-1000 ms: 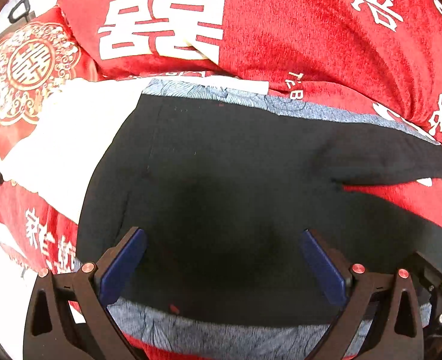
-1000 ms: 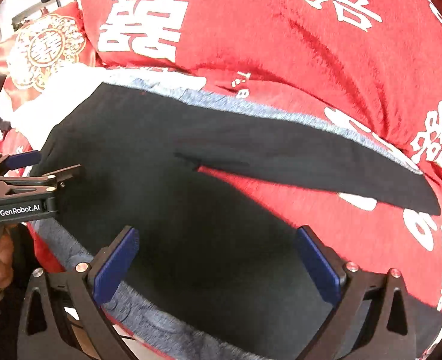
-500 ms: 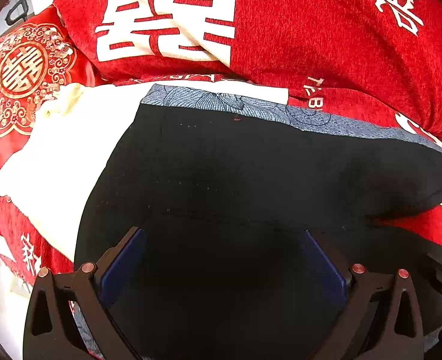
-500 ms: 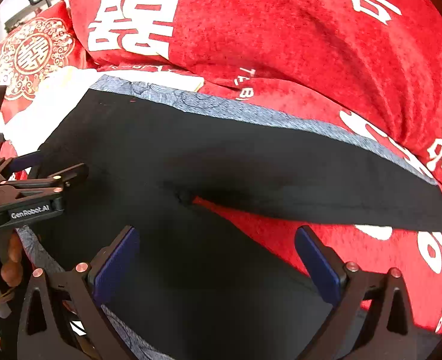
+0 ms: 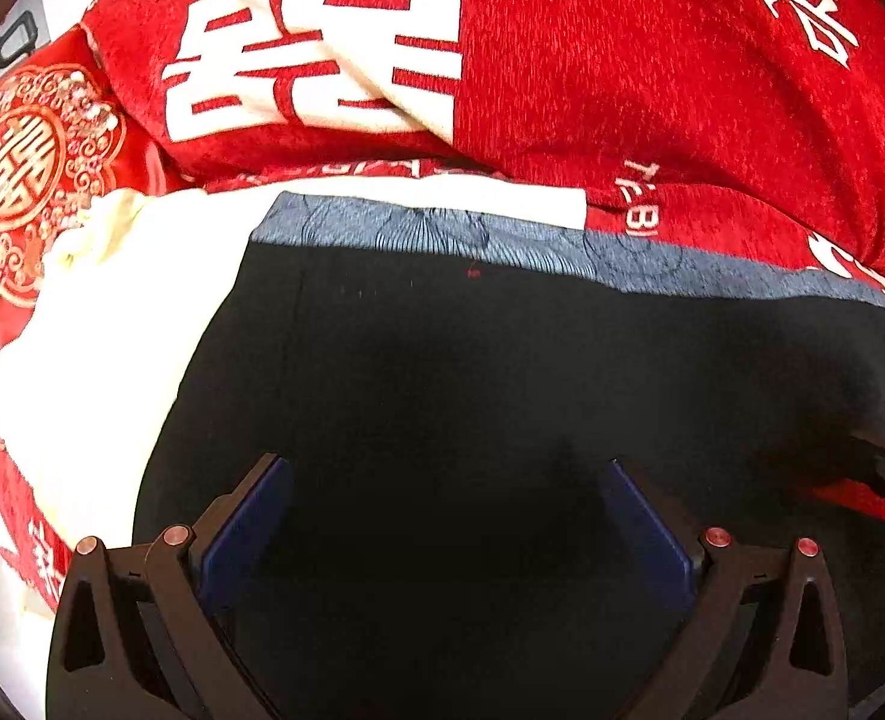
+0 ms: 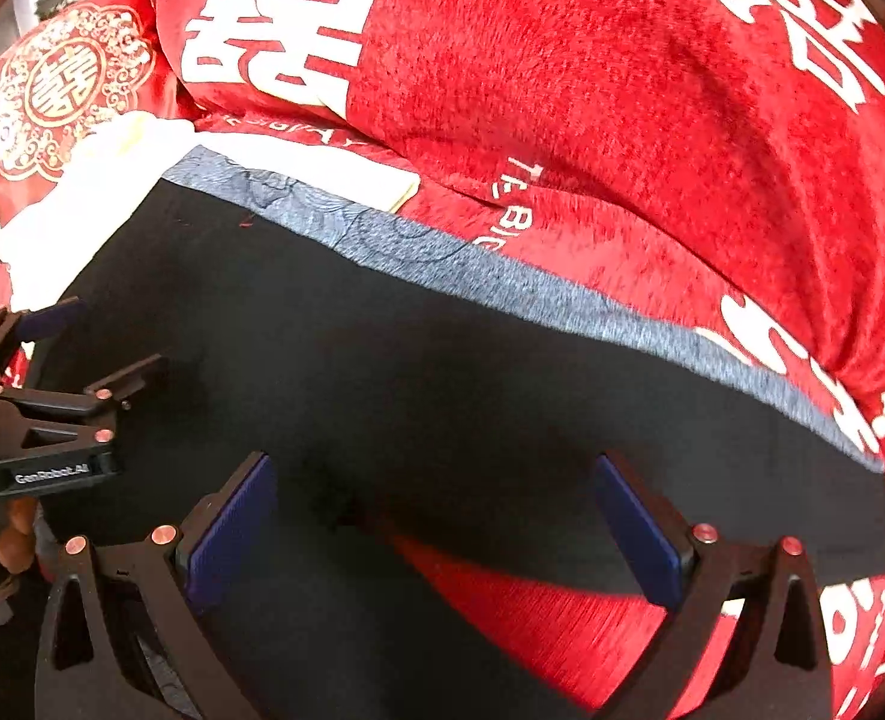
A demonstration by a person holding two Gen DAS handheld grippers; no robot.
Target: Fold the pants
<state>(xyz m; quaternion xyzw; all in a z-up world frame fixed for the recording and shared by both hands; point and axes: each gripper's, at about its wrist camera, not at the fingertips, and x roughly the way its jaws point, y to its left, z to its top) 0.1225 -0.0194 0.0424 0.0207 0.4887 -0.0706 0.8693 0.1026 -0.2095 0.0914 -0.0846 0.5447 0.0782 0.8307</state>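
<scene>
Flat black pants [image 5: 472, 408] open ahead, bulky red quilt [image 5: 652, 72] walling the far side

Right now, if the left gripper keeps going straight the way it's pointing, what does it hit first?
Most likely the black pants. The left gripper is open, and dark cloth fills the whole gap ahead of its fingers. The grey patterned fabric lies beyond. How close the cloth is cannot be judged.
</scene>
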